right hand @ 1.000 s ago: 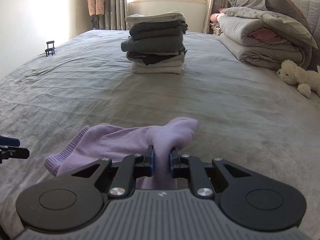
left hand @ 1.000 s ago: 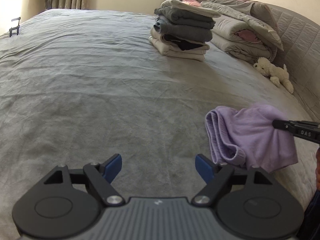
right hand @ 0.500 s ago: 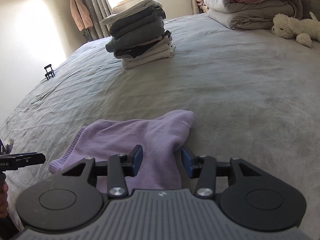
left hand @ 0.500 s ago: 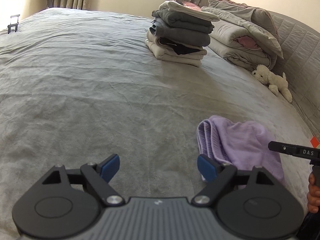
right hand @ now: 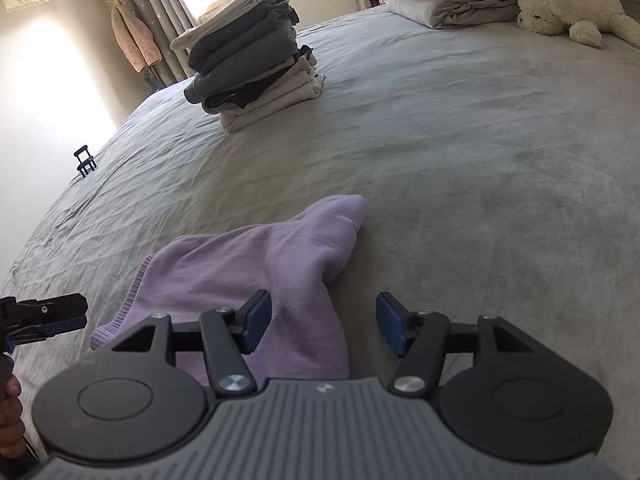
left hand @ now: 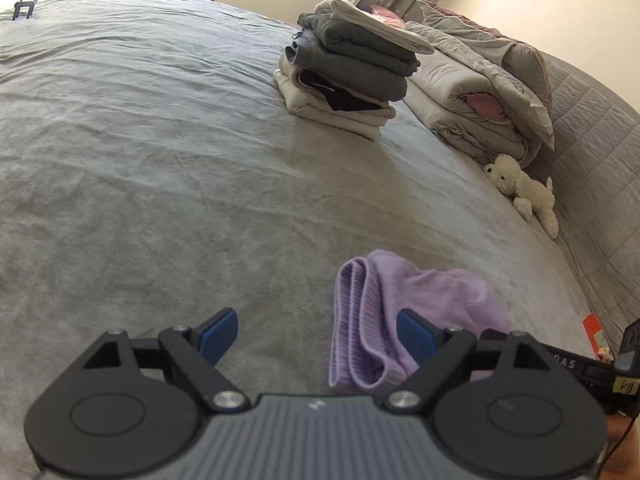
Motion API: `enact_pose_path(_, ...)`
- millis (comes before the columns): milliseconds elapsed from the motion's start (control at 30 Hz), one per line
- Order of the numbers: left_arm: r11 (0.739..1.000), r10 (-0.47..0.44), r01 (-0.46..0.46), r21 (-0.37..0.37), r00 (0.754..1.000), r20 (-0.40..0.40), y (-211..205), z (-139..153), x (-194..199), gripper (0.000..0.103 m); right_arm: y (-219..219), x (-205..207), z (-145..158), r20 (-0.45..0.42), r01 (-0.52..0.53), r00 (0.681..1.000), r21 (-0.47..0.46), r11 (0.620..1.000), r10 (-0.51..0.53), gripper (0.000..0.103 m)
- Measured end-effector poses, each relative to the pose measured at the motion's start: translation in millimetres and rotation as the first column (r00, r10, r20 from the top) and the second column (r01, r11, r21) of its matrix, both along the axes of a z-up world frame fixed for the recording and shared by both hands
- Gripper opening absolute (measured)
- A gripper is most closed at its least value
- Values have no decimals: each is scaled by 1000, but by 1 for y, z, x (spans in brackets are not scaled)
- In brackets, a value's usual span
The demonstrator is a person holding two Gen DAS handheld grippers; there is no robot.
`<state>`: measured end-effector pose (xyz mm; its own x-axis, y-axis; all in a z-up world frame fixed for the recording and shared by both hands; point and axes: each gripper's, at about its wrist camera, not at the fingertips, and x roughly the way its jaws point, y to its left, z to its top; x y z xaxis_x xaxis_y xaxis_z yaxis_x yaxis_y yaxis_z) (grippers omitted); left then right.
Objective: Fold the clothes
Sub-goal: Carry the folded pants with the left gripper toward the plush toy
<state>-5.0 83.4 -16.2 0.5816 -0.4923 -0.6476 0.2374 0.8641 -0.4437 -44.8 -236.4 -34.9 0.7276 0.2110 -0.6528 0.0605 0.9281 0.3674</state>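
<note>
A small lilac knit garment [left hand: 404,312] lies folded on the grey bedspread, its ribbed hem toward the left wrist camera. My left gripper [left hand: 316,334] hovers wide, its jaws still opening, with the hem's edge just inside its right pad and no pad pressing. From the right wrist view the same lilac garment [right hand: 256,268] lies flat. Over its near edge my right gripper [right hand: 322,324] is opening, and cloth lies loose between the pads. The left gripper's tip [right hand: 52,312] shows at that view's left edge.
A stack of folded grey and cream clothes [left hand: 348,84] stands farther up the bed. Rolled duvets and pillows [left hand: 480,92] lie against the headboard, with a white plush toy [left hand: 520,192] beside them. A small black stand [right hand: 85,160] sits at the bed's far left edge.
My right gripper let go of the lilac garment, which dropped flat onto the bed. The left gripper shifted toward the garment's ribbed hem and rolled a little.
</note>
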Motion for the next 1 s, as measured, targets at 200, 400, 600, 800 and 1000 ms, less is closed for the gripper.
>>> enact_pose_path(200,999,-37,38,14,997,-61,-39,-17,10,92,-3,-3,-4,6,6,1000,60,998,-6,63)
enact_pose_path(400,997,-49,50,67,999,-6,-64,-20,6,96,16,-5,-3,8,-70,998,34,997,69,63)
enact_pose_path(600,983,-75,58,175,993,90,-69,-15,-5,41,32,-6,-2,1,-113,994,-14,993,113,63)
enact_pose_path(800,995,-60,53,87,995,80,-46,-8,-3,20,11,-4,1,-11,-44,999,78,996,45,63)
enact_pose_path(1000,994,-74,70,89,996,46,-52,-19,1,40,-12,-1,-5,-29,57,998,149,987,-54,63)
